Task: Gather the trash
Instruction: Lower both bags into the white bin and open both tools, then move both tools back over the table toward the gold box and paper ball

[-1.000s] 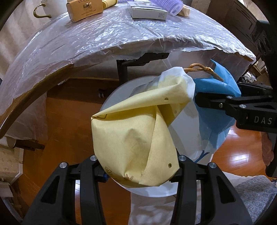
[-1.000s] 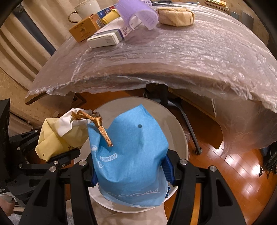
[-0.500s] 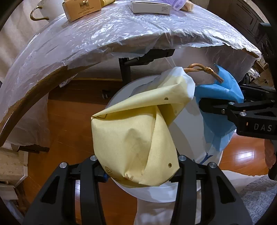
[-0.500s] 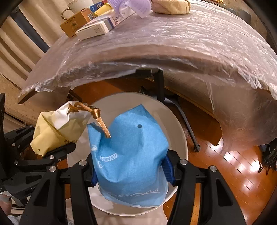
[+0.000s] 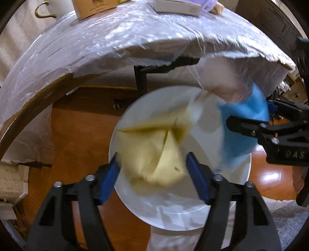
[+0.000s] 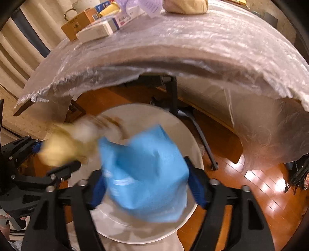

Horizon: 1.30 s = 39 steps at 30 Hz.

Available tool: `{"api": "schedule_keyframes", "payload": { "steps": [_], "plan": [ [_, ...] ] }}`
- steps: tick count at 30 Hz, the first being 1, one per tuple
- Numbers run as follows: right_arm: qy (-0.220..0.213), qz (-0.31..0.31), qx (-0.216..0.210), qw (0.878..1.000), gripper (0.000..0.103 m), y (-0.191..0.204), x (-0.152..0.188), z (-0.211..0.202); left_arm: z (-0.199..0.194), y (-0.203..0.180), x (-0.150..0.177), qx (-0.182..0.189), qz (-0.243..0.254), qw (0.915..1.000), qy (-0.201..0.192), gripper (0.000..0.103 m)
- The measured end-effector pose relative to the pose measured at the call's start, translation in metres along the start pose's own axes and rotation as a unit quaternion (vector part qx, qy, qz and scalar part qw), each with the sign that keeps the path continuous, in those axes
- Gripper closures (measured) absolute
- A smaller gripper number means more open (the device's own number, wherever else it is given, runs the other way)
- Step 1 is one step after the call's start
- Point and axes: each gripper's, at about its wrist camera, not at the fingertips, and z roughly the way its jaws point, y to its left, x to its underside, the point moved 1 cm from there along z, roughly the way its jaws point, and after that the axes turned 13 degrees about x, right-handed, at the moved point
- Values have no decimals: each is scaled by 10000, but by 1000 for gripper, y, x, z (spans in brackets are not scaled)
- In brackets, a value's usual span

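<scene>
A big table (image 6: 193, 50) with a brown wooden edge is wrapped in crinkly clear plastic sheet (image 5: 119, 38). At its far side lie a brown cardboard box (image 6: 77, 26), a flat white box (image 6: 94, 32), a white box with blue and pink print (image 6: 123, 19), a yellow packet (image 6: 110, 9), some pale purple plastic (image 6: 148, 5) and a round tan bundle (image 6: 186, 6). A white mug with a gold handle (image 5: 43, 9) stands there too. Under the table is a shiny orange-brown wooden floor (image 6: 260, 193). A round white bin (image 5: 237, 185) stands on the floor, and black metal legs (image 6: 174, 96) stand on it near the bin.
</scene>
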Motion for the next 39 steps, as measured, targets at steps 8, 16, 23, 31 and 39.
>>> {"api": "schedule_keyframes", "payload": {
  "steps": [8, 16, 23, 31, 39],
  "plan": [
    [-47, -48, 23, 10000, 26, -9, -1, -11, -9, -5, -4, -29, 41, 9999, -134, 28],
    [-1598, -268, -167, 9866, 14, -25, -8, -135, -103, -12, -13, 399, 178, 9897, -1364, 23],
    [-3018, -77, 507, 9520, 4, -36, -62, -176, -164, 10, -61, -237, -290, 9517, -3047, 1],
    [-1958, -238, 1312, 9715, 4, -55, -122, -86, -113, 35, -115, -249, -425, 9725, -2275, 1],
    [-1564, -600, 1238, 9781, 4, -49, -150, -36, -73, 58, -151, -448, -461, 9803, -1866, 1]
  ]
}}
